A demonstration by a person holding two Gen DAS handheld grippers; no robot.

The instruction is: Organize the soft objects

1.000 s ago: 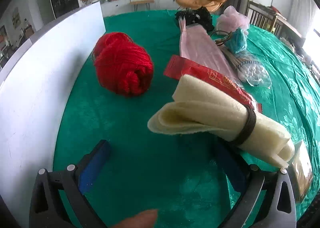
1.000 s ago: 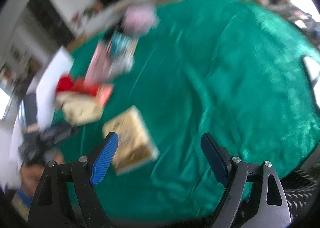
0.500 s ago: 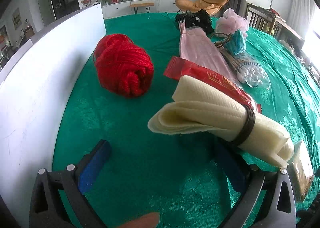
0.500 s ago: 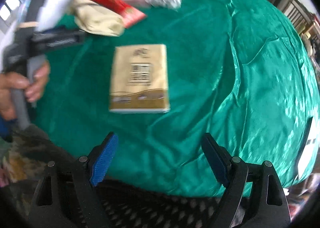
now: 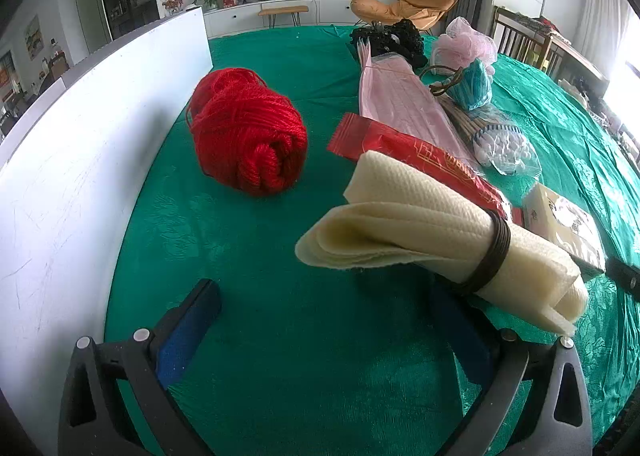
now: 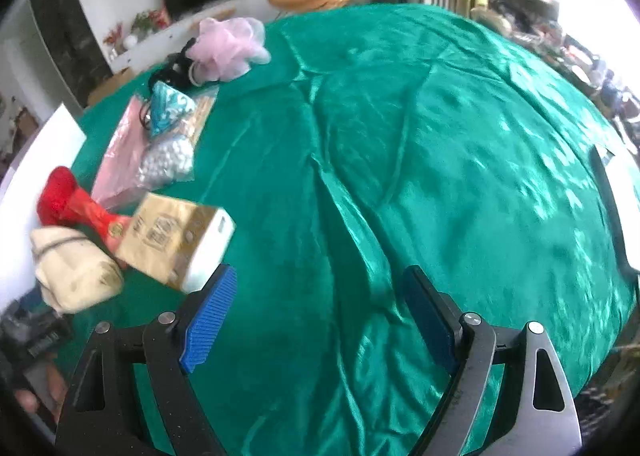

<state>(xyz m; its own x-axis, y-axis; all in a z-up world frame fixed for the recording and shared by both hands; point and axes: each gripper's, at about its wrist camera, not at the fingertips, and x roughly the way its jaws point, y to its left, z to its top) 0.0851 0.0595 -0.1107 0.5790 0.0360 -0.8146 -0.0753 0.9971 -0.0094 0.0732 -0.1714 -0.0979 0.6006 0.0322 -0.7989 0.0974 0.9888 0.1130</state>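
Note:
On the green tablecloth [image 5: 280, 336] lie a red yarn ball [image 5: 246, 135], a cream cloth roll [image 5: 432, 232] tied with a dark band, a red packet [image 5: 412, 159], a pink bag [image 5: 400, 103], a teal pouch [image 5: 472, 85] and a pink mesh puff [image 5: 468, 43]. My left gripper [image 5: 324, 320] is open and empty, low over the cloth; the roll lies just above its right finger. My right gripper [image 6: 316, 308] is open and empty, with a tan tissue pack [image 6: 172, 240] just beyond its left finger. The right wrist view also shows the roll [image 6: 72, 268] and the puff [image 6: 228, 47].
A white board [image 5: 80, 159] stands upright along the left of the table. A bag of white balls [image 5: 504, 147] and a black item [image 5: 396, 39] lie among the pile. Chairs stand beyond the far right edge. A dark-rimmed white object [image 6: 616, 207] sits at the right.
The right gripper has swung its view from looking down on the tissue pack to looking across the table; the pack now sits by its left finger. The left gripper has barely moved.

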